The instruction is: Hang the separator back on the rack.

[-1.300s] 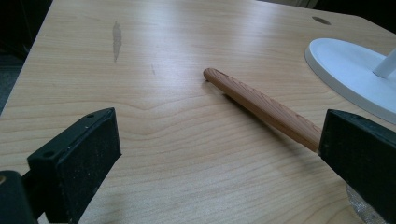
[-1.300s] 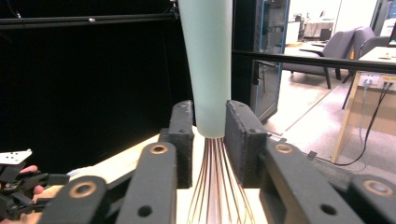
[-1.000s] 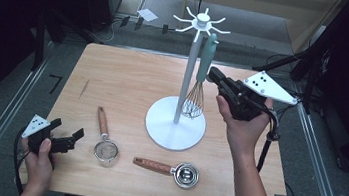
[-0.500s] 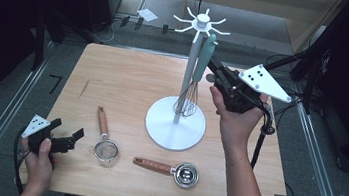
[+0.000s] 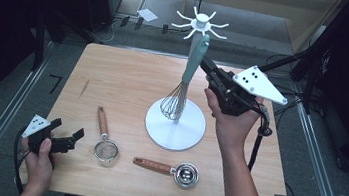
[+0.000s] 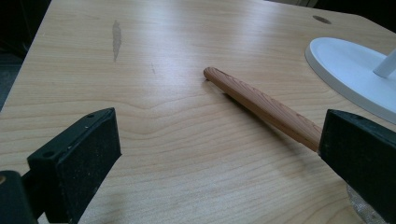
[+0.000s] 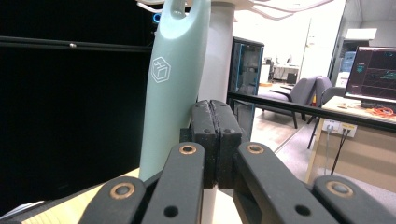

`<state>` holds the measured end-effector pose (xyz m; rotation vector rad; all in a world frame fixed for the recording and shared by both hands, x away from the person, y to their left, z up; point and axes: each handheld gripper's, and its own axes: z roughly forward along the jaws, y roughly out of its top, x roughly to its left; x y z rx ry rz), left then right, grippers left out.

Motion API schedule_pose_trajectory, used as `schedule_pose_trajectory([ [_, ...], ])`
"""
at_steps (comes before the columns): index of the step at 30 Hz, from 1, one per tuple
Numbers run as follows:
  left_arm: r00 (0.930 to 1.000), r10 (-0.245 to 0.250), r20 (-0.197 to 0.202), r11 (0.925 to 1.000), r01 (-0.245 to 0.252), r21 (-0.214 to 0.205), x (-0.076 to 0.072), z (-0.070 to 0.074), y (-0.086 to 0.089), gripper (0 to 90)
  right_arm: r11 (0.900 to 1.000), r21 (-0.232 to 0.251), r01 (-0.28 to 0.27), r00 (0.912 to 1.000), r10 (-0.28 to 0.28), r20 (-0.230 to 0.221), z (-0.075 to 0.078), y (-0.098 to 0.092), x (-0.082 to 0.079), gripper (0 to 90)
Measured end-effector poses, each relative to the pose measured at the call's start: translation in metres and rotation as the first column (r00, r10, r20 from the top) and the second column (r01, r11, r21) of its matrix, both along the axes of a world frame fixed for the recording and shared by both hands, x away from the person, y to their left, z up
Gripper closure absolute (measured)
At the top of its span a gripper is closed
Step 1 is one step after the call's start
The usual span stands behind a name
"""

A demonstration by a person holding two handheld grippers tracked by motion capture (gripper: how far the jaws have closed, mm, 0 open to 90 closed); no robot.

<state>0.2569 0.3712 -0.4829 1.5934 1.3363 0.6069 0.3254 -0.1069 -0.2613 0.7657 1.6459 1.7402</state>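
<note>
The whisk [image 5: 185,79] hangs from a hook of the white rack [image 5: 175,123], its pale green handle up near the hook ring and its wire head low beside the pole, above the round base. In the right gripper view the handle [image 7: 173,88] stands just left of the jaws, which are pressed together with nothing between them. The right gripper [image 5: 207,64] is held up by the handle's upper part, tips close beside it; whether they touch it I cannot tell. The left gripper [image 5: 67,132] rests low at the table's [image 5: 129,77] near left corner, jaws wide apart and empty. Just right of it lies the strainer [image 5: 104,140], wooden handle pointing away. Further right lies a measuring cup [image 5: 173,171].
</note>
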Motion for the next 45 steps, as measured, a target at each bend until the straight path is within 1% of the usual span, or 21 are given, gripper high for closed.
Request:
schedule_pose_trajectory([
  [9,1.0,-0.001,0.001,1.0,0.001,0.004,0.0,0.0,0.0,0.0,0.9999,-0.007,-0.014,0.9999,0.014,-0.001,0.0,0.006,-0.004,90.0],
  [20,1.0,-0.001,0.001,1.0,0.001,0.004,0.0,0.0,0.0,0.0,0.9991,-0.026,-0.033,0.9994,0.033,0.009,-0.002,0.017,-0.008,90.0],
  [27,1.0,-0.003,0.001,1.0,0.003,0.003,0.0,0.0,0.0,0.0,0.999,-0.033,-0.028,0.9995,0.029,0.012,-0.004,0.015,-0.008,90.0],
  [28,1.0,-0.003,0.001,1.0,0.003,0.003,0.0,0.0,0.0,0.0,0.999,-0.04,-0.02,0.9997,0.021,0.013,-0.006,0.012,-0.008,90.0],
  [31,1.0,-0.002,0.001,1.0,0.002,0.003,0.0,0.0,0.0,0.0,0.9991,-0.041,-0.013,0.9999,0.013,0.009,-0.008,0.01,-0.009,89.6],
  [32,1.0,-0.002,0.002,1.0,0.002,0.004,0.0,0.0,0.0,0.0,0.9991,-0.042,-0.003,1.0,0.003,0.001,-0.011,0.007,-0.009,87.1],
  [35,1.0,-0.001,0.003,1.0,0.001,0.005,0.0,0.0,0.0,0.0,0.9982,-0.056,0.021,0.9998,-0.021,-0.003,-0.016,0.001,-0.009,84.9],
  [37,1.0,-0.001,0.003,1.0,0.001,0.005,0.0,0.0,-0.001,0.0,0.9979,-0.057,0.031,0.9993,-0.032,-0.019,-0.021,-0.004,-0.01,83.7],
  [39,1.0,-0.002,0.005,1.0,0.002,0.005,0.0,0.0,-0.001,0.0,0.9972,-0.061,0.042,0.9987,-0.044,-0.028,-0.025,-0.009,-0.01,82.1],
  [40,1.0,-0.002,0.005,1.0,0.002,0.005,0.0,0.0,-0.001,0.0,0.9972,-0.061,0.042,0.9987,-0.044,-0.028,-0.025,-0.009,-0.01,82.1],
  [41,1.0,-0.002,0.005,1.0,0.002,0.006,0.0,0.0,-0.001,0.0,0.996,-0.071,0.055,0.9979,-0.057,-0.031,-0.03,-0.015,-0.01,78.3],
  [43,1.0,-0.002,0.006,1.0,0.002,0.006,0.0,0.0,-0.001,0.0,0.9944,-0.079,0.07,0.9965,-0.073,-0.041,-0.036,-0.021,-0.01,75.9],
  [44,1.0,-0.002,0.006,1.0,0.002,0.006,0.0,0.0,-0.001,0.0,0.9944,-0.079,0.07,0.9965,-0.073,-0.041,-0.036,-0.021,-0.01,75.9],
  [45,1.0,-0.001,0.006,1.0,0.001,0.006,0.0,0.0,-0.001,0.0,0.9938,-0.083,0.073,0.9957,-0.078,-0.051,-0.04,-0.024,-0.01,74.3],
])
